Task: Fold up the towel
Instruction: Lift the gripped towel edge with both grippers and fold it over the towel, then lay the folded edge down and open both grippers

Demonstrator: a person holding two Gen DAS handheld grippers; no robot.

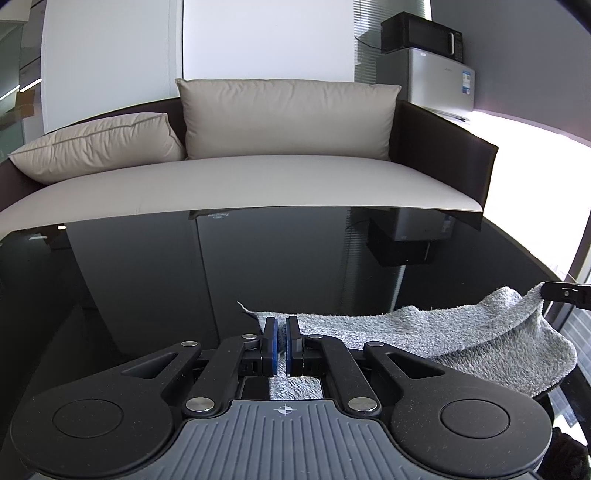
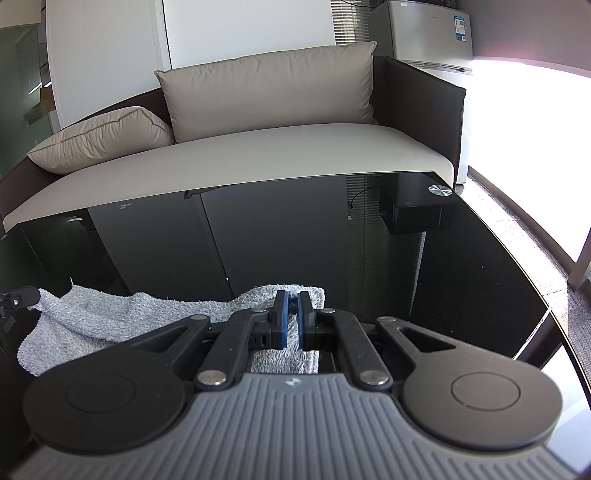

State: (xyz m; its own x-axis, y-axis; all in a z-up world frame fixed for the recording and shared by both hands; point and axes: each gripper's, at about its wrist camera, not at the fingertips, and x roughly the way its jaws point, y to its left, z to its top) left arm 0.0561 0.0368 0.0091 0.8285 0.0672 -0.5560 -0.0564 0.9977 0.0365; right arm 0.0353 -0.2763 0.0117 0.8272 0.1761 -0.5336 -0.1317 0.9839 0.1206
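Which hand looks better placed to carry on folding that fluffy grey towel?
Neither clearly. The left gripper and the right gripper are each shut on an end of the fluffy grey towel, which sags between them over the glossy black table. Probably both move together.

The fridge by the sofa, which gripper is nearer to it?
Right. The right gripper grips the towel end on the fridge side; the left gripper grips the end farther away.
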